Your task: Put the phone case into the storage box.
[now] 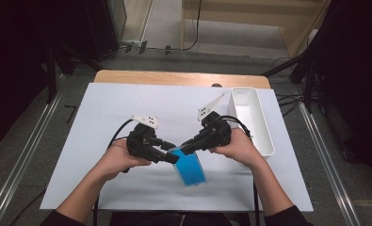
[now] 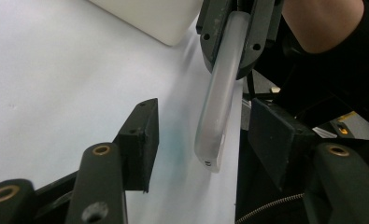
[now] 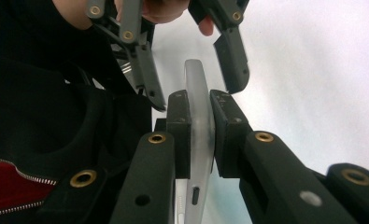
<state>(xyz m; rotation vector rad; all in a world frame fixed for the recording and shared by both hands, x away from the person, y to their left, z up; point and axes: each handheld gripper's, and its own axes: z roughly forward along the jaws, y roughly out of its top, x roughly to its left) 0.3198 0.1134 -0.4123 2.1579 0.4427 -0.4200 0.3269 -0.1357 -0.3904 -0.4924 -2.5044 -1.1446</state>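
Phone case point(image 3: 200, 126), thin, light and judged flexible and slick, is pinched edge-on by the right gripper point(image 3: 200, 133), while the left gripper point(image 2: 198, 128), jaws spread either side of its free end, is best closed on the flat faces.

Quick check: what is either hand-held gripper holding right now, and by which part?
The right hand-held gripper clamps the phone case by its thin edge near one end. The left hand-held gripper straddles its other end without pressing.
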